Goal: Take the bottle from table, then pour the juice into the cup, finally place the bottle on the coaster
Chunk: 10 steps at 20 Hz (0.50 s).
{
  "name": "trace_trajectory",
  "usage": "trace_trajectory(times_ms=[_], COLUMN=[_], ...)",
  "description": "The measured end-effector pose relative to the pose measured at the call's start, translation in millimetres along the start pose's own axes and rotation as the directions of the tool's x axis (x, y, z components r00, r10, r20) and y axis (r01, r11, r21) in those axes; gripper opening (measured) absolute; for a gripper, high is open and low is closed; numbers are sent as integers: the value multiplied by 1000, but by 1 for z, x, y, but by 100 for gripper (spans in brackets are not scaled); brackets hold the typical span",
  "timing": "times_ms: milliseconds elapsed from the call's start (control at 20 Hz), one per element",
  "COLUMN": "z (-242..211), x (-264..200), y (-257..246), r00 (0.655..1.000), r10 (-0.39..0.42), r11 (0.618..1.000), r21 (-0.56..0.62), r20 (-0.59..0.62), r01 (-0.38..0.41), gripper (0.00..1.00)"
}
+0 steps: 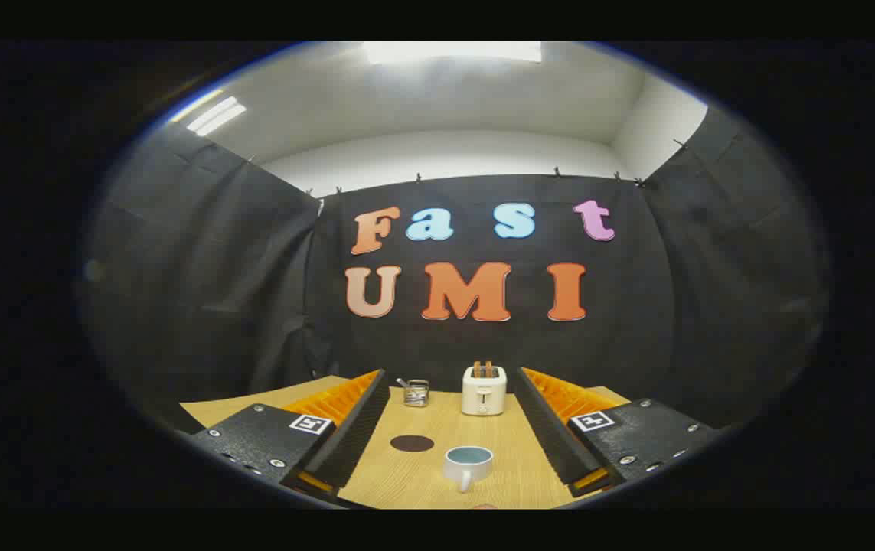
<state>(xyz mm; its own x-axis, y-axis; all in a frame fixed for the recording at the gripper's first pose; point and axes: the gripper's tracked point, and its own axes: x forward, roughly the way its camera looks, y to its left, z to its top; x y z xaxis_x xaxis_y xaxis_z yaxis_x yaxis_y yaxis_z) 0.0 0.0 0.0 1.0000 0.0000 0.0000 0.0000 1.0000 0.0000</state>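
From the gripper view, the gripper point(452, 436) hangs above the wooden table point(510, 478) with its two fingers point(353, 428) spread wide apart and nothing between them but open tabletop. It grips nothing.

Framed between the fingers, near their base, stands the cup point(468, 464), white outside and pale blue inside, upright, its handle turned toward the camera. Just to its left and a little farther off lies the coaster point(412, 443), a flat dark disc, apart from the cup and bare. Beyond both, at the far side of the table against the black cloth, stand a white toaster point(483, 390) with slices in its slots and, to its left, a small metal holder point(415, 392) with something in it that I cannot make out.

The bottle I cannot place. A small reddish sliver peeks in at the very near side of the table, just this side of the cup; it might be the bottle's cap, though the view is too poor there to say. If so, the bottle lies below and short of the fingers, and the gripper would have to drop and tilt down before it could close on it. I judge the task not yet begun.
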Motion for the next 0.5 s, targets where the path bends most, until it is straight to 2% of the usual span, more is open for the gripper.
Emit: trace_trajectory(times_ms=[500], z=[-9], x=[5], y=[11], r00=[999], r10=[33], r11=[999], r21=[31], r20=[-25], r01=[-32], gripper=[97])
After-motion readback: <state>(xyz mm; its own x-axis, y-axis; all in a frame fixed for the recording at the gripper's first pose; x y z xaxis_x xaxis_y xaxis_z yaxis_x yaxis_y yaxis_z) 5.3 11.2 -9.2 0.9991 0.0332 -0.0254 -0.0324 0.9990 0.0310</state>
